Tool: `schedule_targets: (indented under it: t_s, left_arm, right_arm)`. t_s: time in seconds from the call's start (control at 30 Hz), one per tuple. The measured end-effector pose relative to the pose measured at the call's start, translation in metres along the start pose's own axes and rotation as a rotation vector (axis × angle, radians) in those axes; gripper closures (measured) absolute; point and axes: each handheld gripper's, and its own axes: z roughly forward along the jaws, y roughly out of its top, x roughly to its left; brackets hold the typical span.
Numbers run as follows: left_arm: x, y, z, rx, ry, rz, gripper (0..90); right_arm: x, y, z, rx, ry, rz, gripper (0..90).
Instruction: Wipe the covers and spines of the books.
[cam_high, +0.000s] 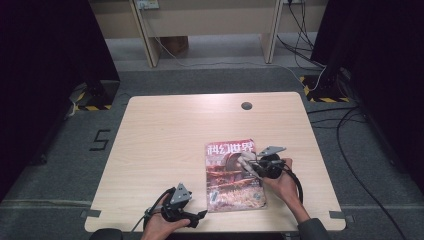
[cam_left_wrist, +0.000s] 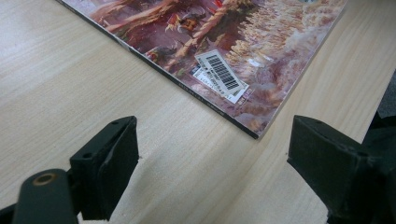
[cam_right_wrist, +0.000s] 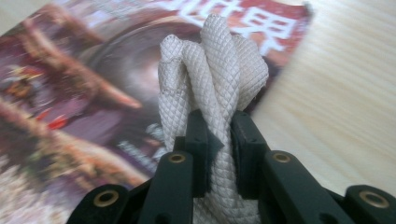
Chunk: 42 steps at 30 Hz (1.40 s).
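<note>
A magazine with a reddish cover lies flat on the wooden table, right of centre near the front. My right gripper hovers over its upper right part, shut on a bundle of white braided rope; the rope sticks out past the jaws above the cover. My left gripper rests near the table's front edge, left of the magazine, open with nothing between its jaws. In the left gripper view the magazine's near corner with a barcode sticker lies just ahead of the left gripper.
A round cable hole sits near the table's far edge. Cables trail on the grey floor to the right. Dark curtains stand on both sides, and wooden furniture legs rise behind the table.
</note>
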Motion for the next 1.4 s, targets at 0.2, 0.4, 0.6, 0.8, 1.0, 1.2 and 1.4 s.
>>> schedule_targets:
  t_s: [0.2, 0.4, 0.6, 0.8, 1.0, 1.2, 1.4]
  left_arm:
    - [0.0, 0.0, -0.001, -0.001, -0.001, 0.0, 15.9]
    - [0.001, 0.0, 0.0, -0.001, 0.001, -0.003, 15.9]
    - [0.001, 0.0, -0.001, -0.002, 0.0, -0.007, 15.9]
    - [0.001, 0.0, 0.0, -0.002, -0.002, -0.013, 15.9]
    - [0.002, 0.0, -0.001, -0.003, 0.002, -0.014, 15.9]
    - [0.001, 0.0, -0.002, -0.01, 0.004, -0.019, 15.9]
    - [0.0, 0.0, -0.003, -0.013, 0.001, -0.016, 15.9]
  right_arm:
    - [-0.004, 0.001, 0.002, -0.009, -0.006, 0.018, 79.3]
    - [0.005, -0.002, -0.001, 0.0, 0.035, 0.004, 79.4]
    - [0.029, 0.002, 0.002, 0.005, 0.073, -0.053, 79.3]
    - [0.033, 0.002, 0.003, 0.004, 0.085, -0.043, 79.4]
    - [0.06, 0.006, 0.008, 0.006, 0.13, -0.106, 79.4]
    - [0.081, 0.008, 0.011, 0.003, 0.168, -0.144, 79.4]
    - [0.093, 0.011, 0.013, 0.005, 0.182, -0.172, 79.3]
